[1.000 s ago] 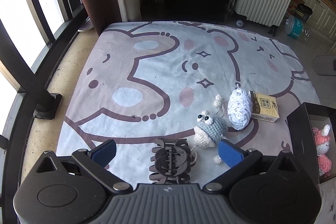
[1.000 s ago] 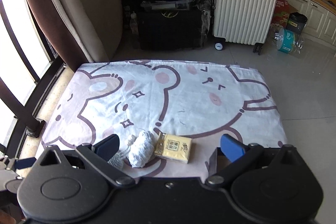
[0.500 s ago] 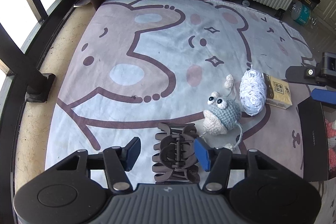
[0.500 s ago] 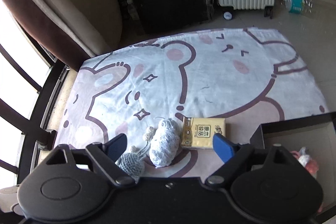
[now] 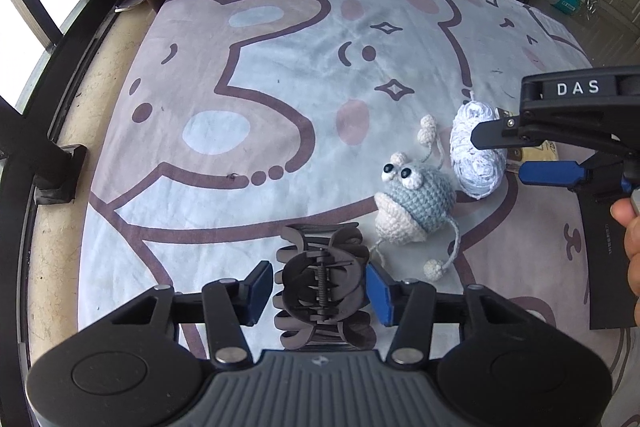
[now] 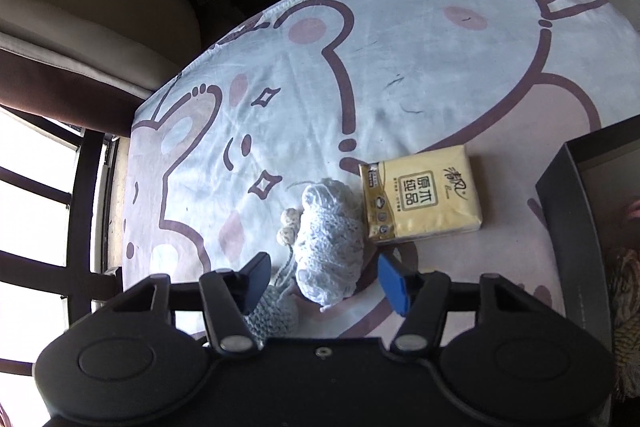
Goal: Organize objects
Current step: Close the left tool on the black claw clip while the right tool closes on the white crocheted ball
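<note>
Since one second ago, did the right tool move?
Yes. The right tool came down toward the blanket; its jaws, closing, now flank the white yarn ball, earlier farther ahead.

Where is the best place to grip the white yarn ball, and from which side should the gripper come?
Grip the white yarn ball across its narrow middle, coming from above. It lies as a long oval, and the right gripper, jaws closing, already straddles it.
</note>
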Available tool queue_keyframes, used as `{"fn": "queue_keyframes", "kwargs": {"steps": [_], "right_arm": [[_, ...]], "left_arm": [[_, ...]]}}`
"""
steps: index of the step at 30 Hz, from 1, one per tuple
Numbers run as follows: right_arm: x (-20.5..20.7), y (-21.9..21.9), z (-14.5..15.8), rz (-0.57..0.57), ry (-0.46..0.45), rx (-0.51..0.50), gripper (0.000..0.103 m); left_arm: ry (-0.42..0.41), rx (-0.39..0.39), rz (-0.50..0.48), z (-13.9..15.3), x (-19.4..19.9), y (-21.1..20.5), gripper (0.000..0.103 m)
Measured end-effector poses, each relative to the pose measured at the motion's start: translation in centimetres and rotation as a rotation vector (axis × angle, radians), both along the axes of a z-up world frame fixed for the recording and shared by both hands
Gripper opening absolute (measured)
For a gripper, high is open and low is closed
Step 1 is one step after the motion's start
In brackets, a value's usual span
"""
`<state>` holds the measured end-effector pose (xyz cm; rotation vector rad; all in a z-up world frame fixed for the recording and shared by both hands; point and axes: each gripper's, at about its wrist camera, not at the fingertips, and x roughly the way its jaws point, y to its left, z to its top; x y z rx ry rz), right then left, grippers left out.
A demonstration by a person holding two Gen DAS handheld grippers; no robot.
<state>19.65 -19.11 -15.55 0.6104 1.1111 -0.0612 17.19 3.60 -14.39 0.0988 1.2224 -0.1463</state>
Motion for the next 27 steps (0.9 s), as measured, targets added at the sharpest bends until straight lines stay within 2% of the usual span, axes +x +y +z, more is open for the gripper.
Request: {"fn": "queue_keyframes", "kwargs": {"steps": [5,14,16,17,21,27], "right_arm": [[0.8,0.5,-0.8,-0.010,0.019,0.010,0.056],[1.8,0.9,-1.8,-0.012,0.048,-0.012,0.056],[2.0,0.8,-2.1,-0.015,0.059,-0.018,0.053],[2.0,0.8,-2.3,-0.016,0.063,-0.024,0.048],[2.1,0.7,-2.2,-0.004,0.064,-0.013,0.039],[1.8,1.4,-1.5,0.085,0.064,-0.054,0.036]], "left_arm": [[0.013,-0.002,0.014,-0.4,0.2,0.0,0.050],[0.032,0.021,0.018,-1.1,0.7,-0.7,0.050],[0.033,0.022,0.015,-1.0,0.8,-0.8,0.046],[0.031,0.021,0.017,-0.9,0.9,-0.8,0.046],[0.026,0.020,0.032,-0.6,0.9,-0.5,0.045],[0.010,0.004,0.068,0.3,0.7,0.0,0.045]]}}
